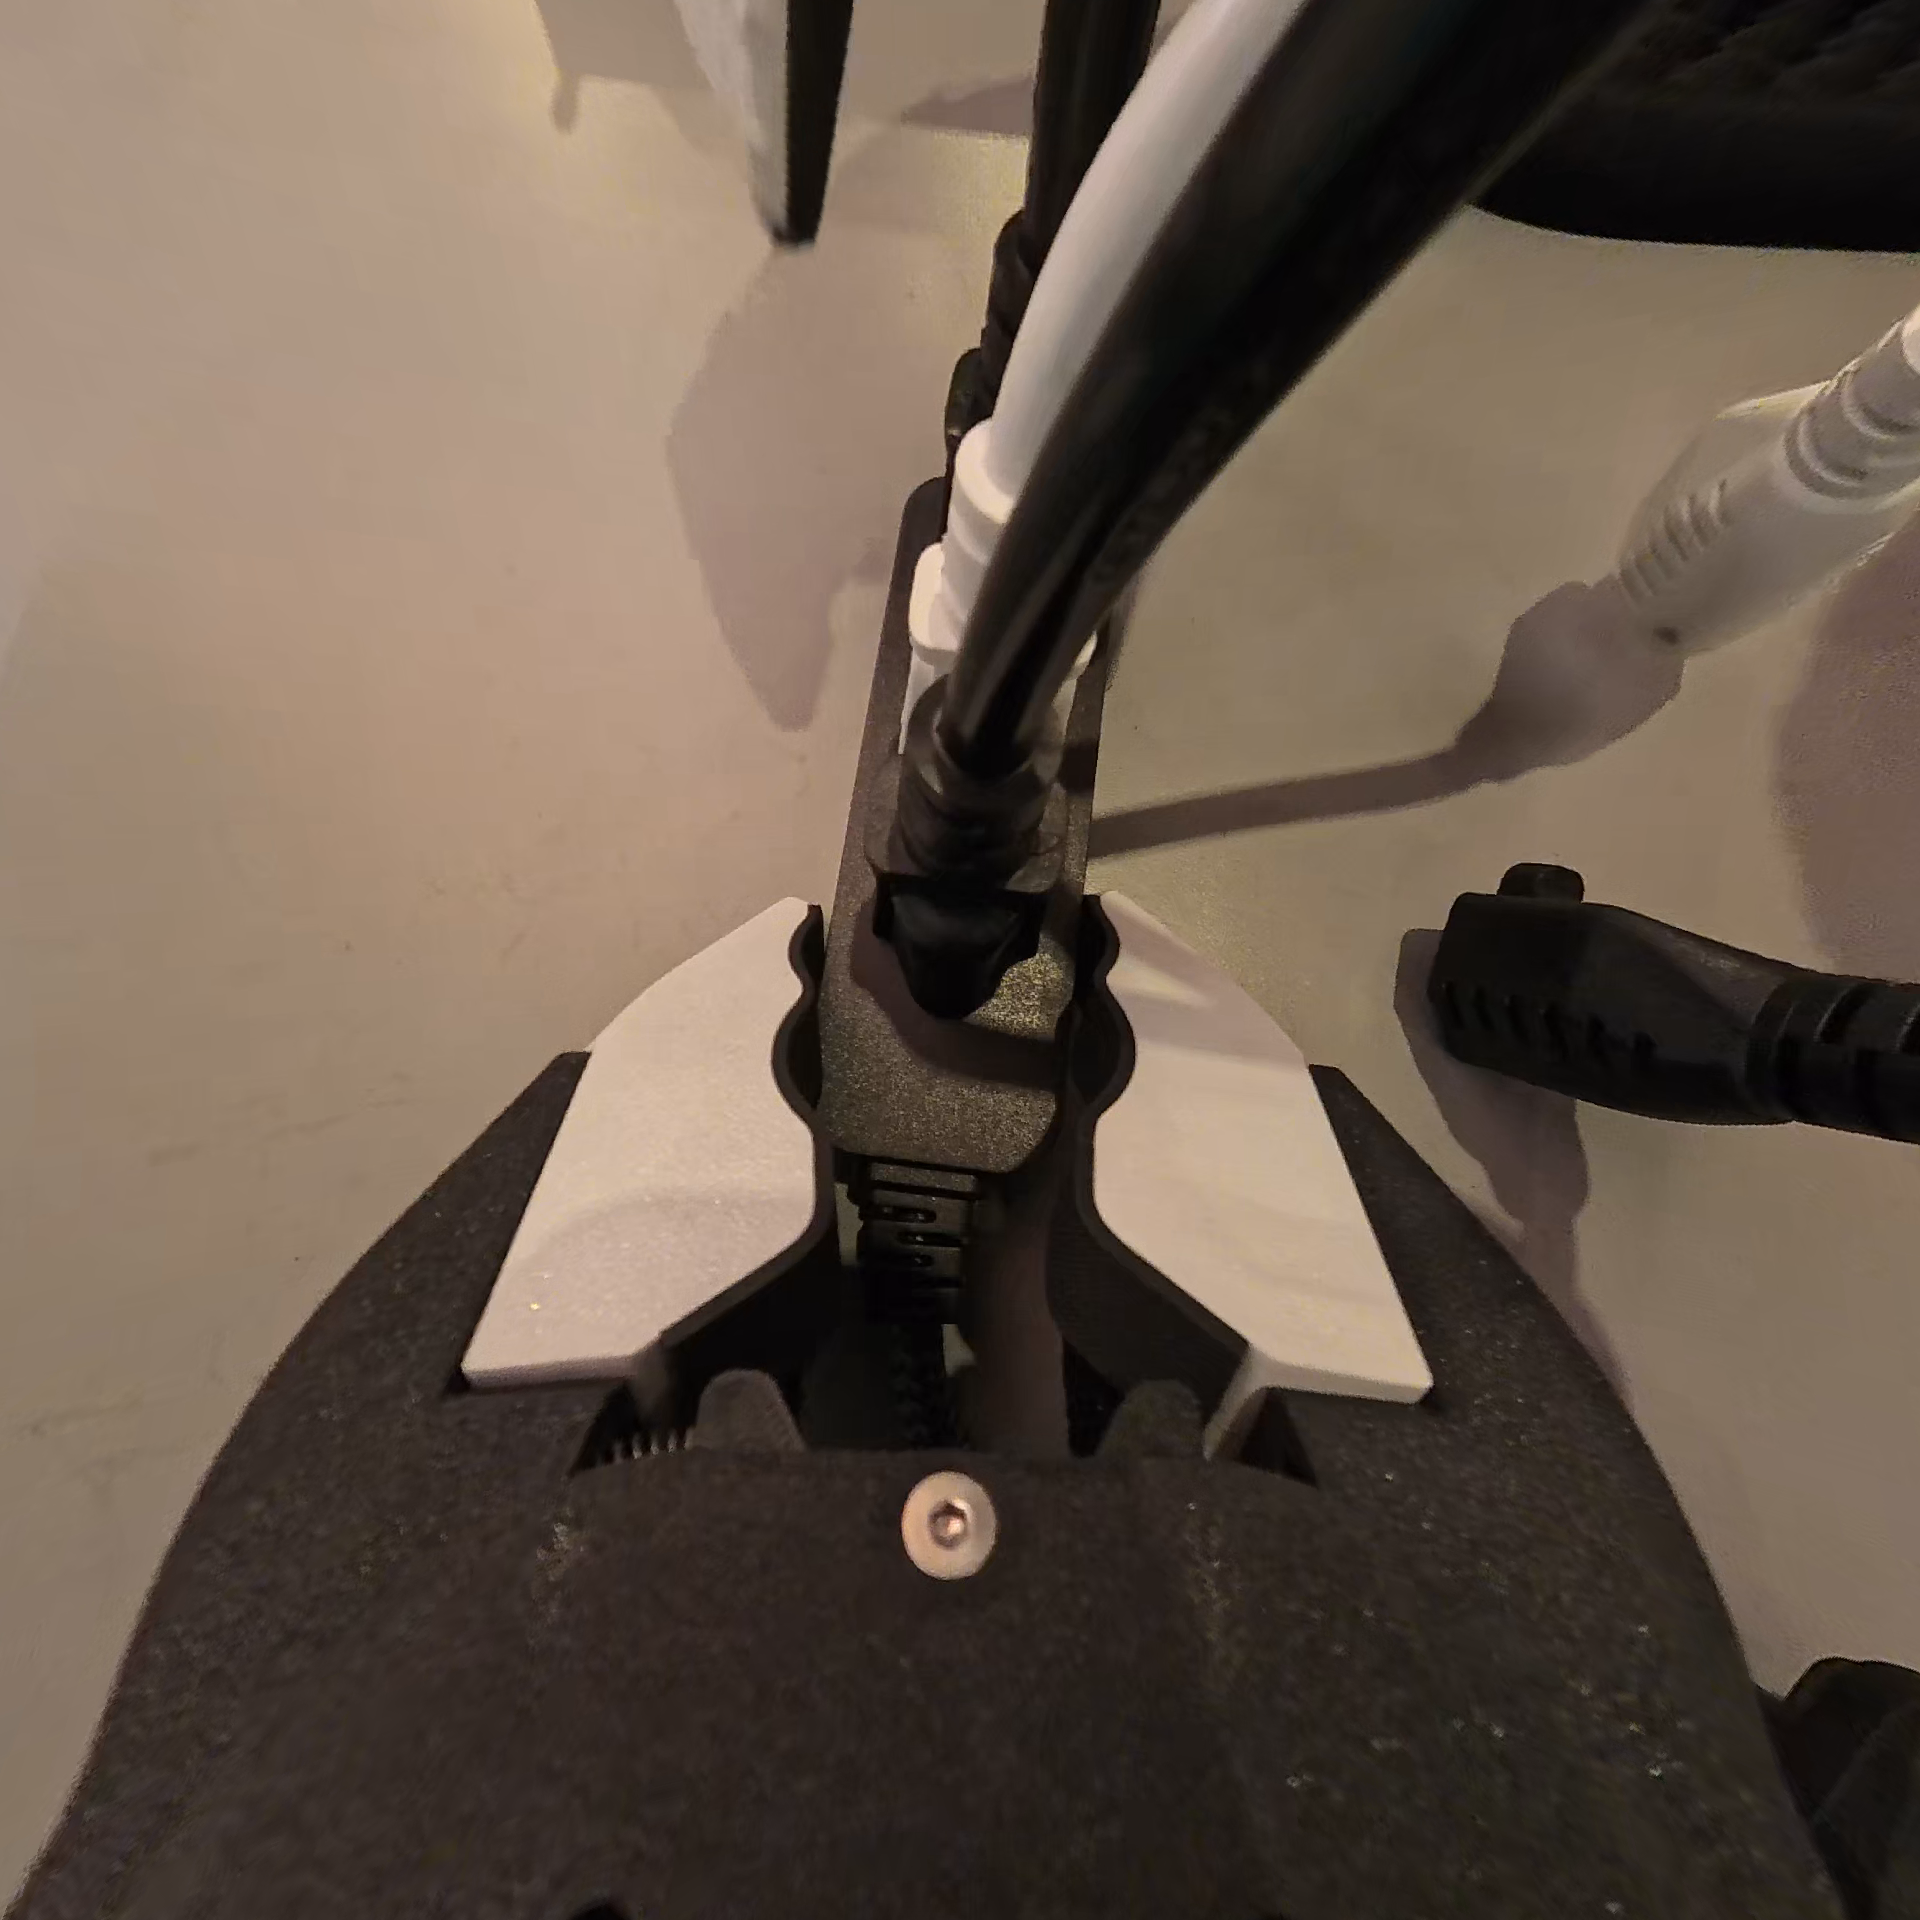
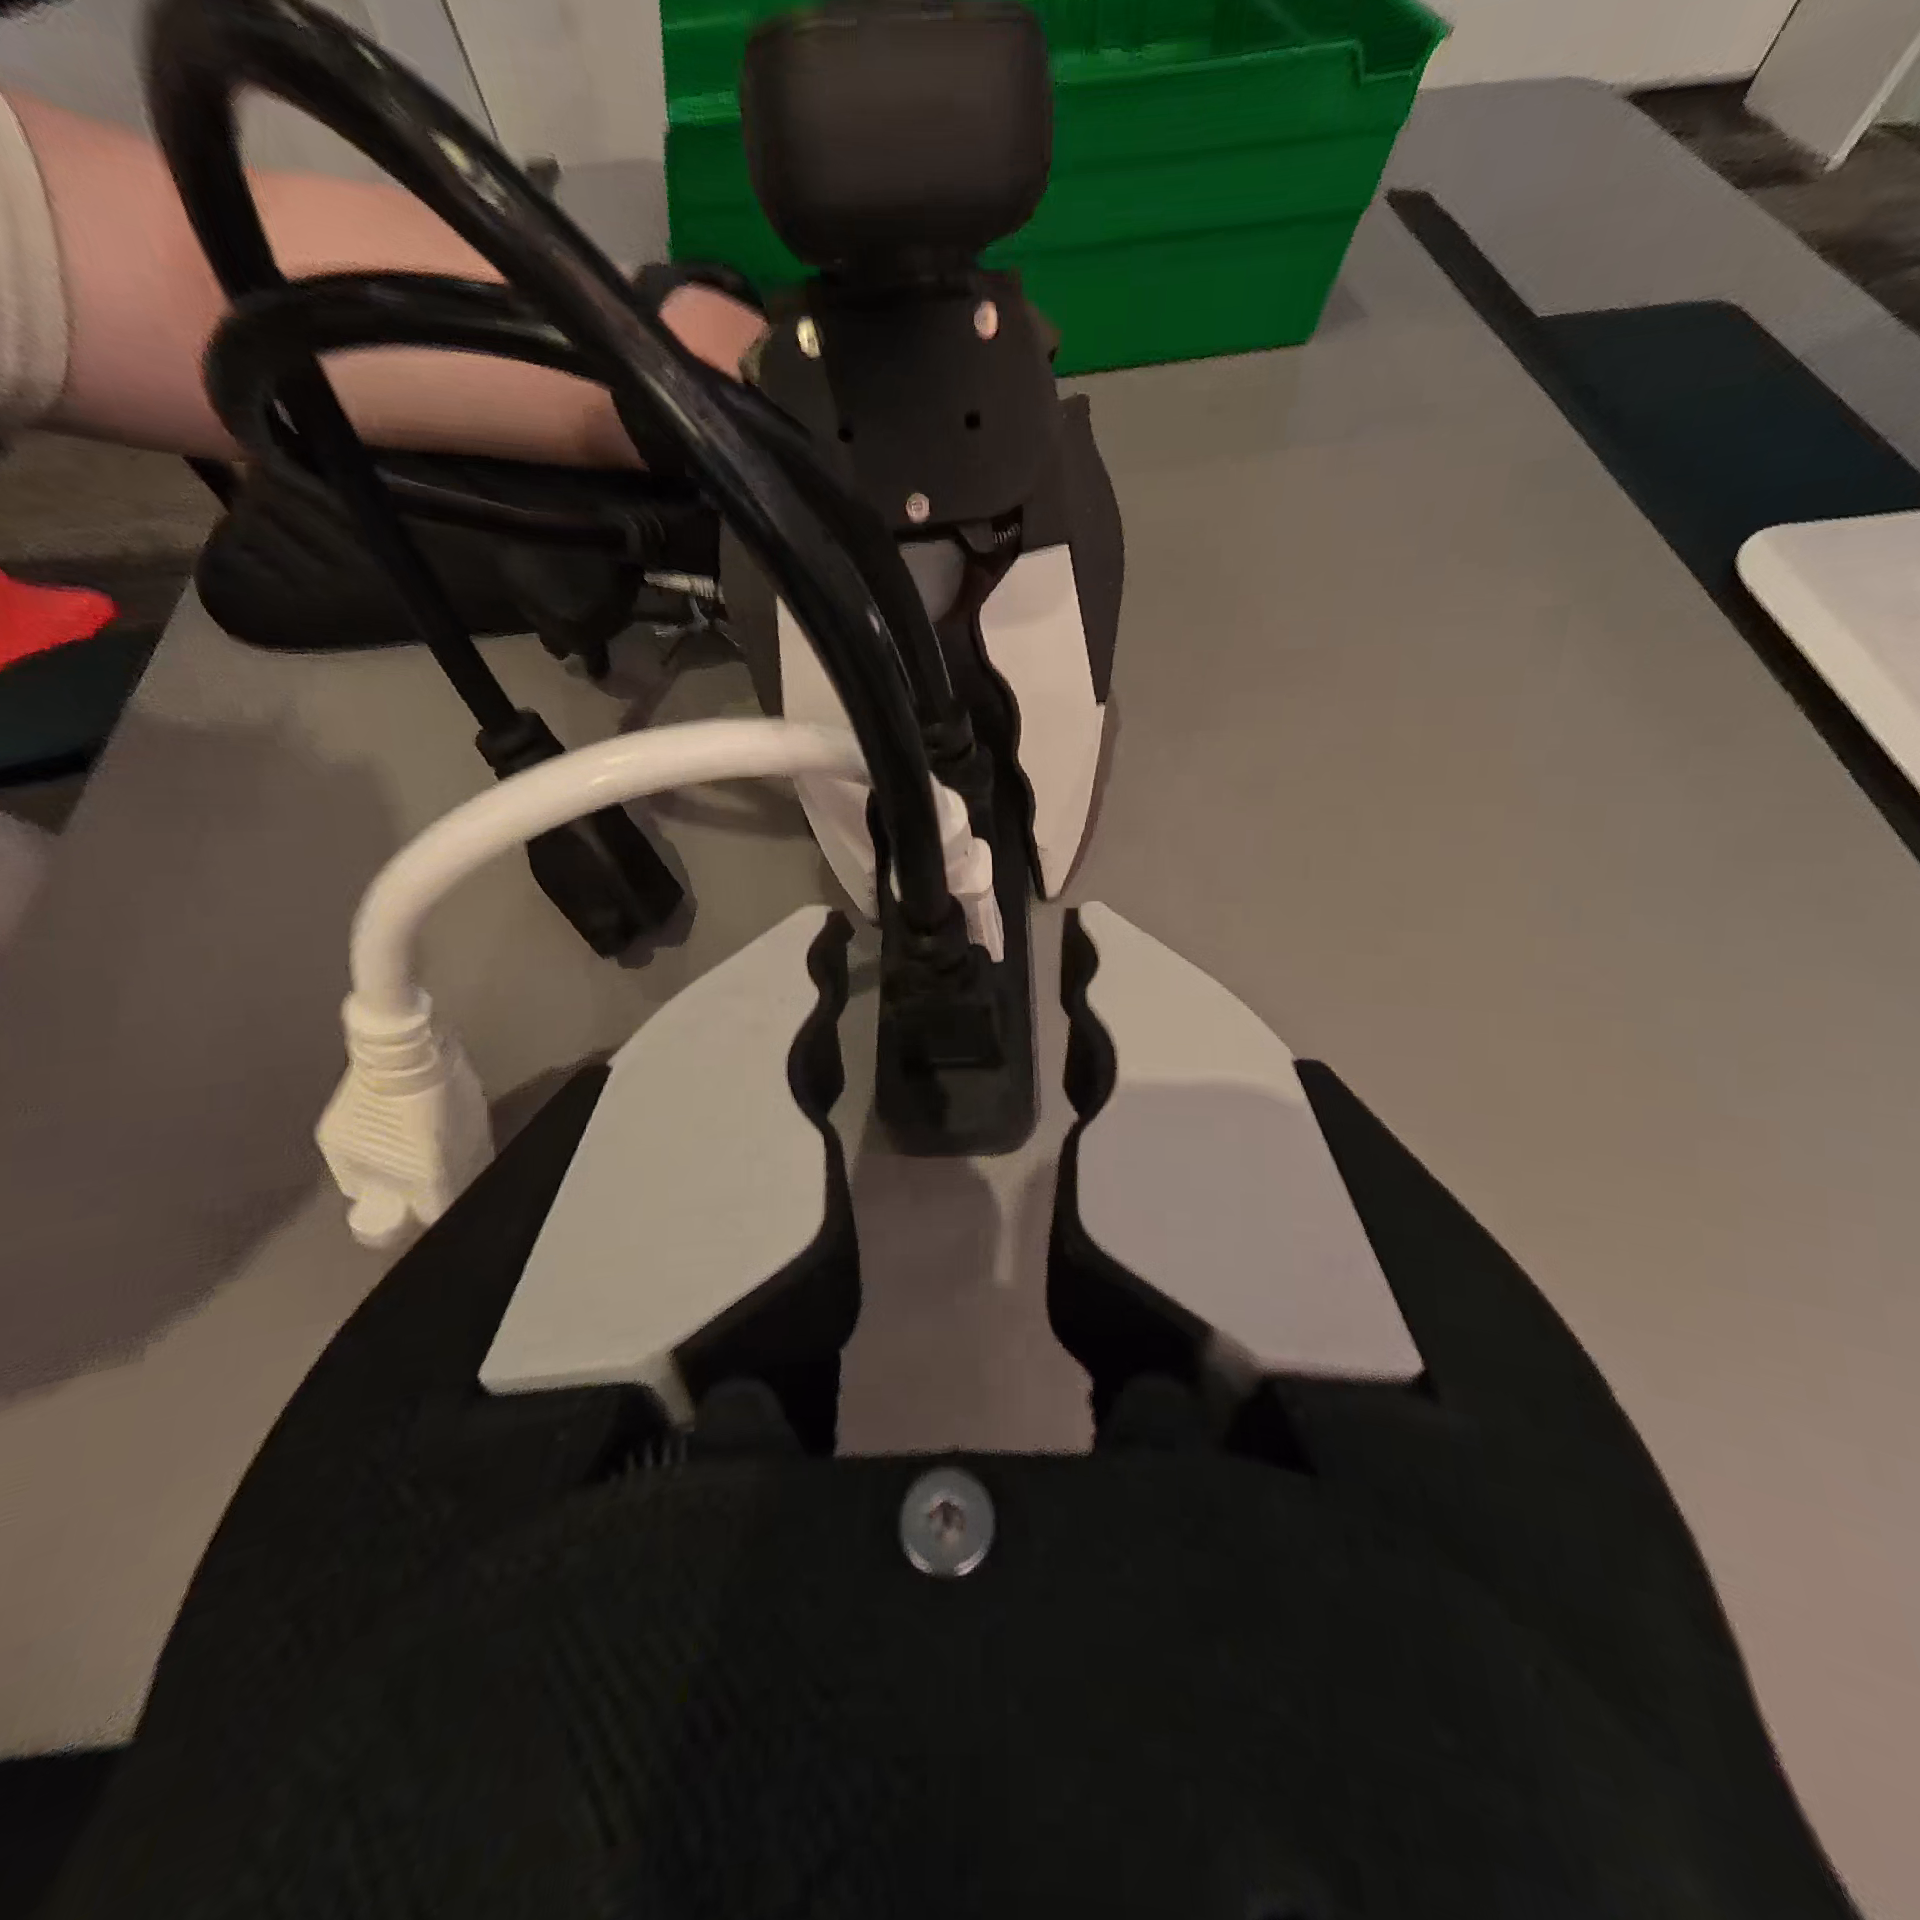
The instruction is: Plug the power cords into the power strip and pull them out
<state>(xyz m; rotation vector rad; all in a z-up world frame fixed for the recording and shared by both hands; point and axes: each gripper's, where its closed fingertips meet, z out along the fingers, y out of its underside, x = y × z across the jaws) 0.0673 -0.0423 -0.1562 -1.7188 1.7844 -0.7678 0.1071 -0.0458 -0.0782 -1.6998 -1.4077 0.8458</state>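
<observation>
the power strip is a narrow black bar lying on the grey bench, and its long axis runs straight from one pair of tongs to the other. the left tongs are clamped across one end of it, their white fingers pressed against both sides. the right tongs come at the other end, open, with a finger on each side of the bar and a clear gap to it, gripping nothing. that makes the right hand the free one and the nearer to the closest plug.

three cords rise from the strip in a row: a black plug nearest the right tongs, a white plug behind it, and another black one nearest the left tongs. my reading is that the plugs are all seated and the pulling out comes next, with the plug lying dead ahead of the open tongs, between their tips.

the right wrist view shows the far ends of the cords, a white connector and a black connector, off to its left on the bench, along with a bare forearm behind the left tongs and a green bin at the back. the left wrist view shows the strip's own ribbed lead running back between its fingers, which the other view hides.
</observation>
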